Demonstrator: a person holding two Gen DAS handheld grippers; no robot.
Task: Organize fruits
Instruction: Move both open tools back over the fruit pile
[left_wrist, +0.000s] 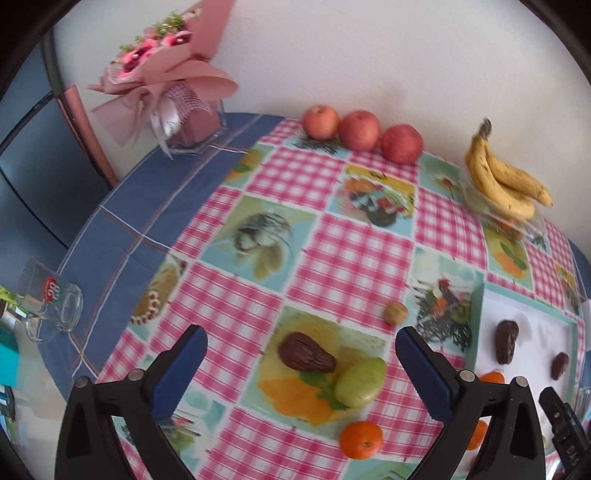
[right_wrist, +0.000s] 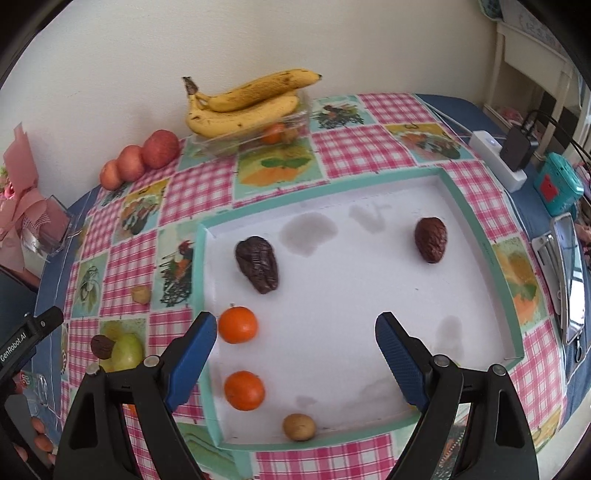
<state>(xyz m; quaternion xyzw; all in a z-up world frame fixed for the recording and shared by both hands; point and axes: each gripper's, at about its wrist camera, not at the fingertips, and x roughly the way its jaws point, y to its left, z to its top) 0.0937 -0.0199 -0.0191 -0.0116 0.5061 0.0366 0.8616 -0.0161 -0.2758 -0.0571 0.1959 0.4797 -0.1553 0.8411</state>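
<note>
Pink-wht checked tablecloth (right_wrist: 343, 147), orange tangerines (right_wrist: 237, 325), yellow bananas (right_wrist: 243, 107)

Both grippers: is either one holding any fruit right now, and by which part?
Nothing is held. The left gripper is open above the dark fruit and green fruit on the tablecloth; the right gripper is open over the white tray.

three apples (left_wrist: 359, 130), three dates (right_wrist: 256, 264), two walnuts (right_wrist: 299, 426), one pear (right_wrist: 125, 350)

Two oranges (right_wrist: 237, 325) lie in the tray (right_wrist: 509, 295); bananas (right_wrist: 243, 107) and apples (right_wrist: 140, 158) behind it.
</note>
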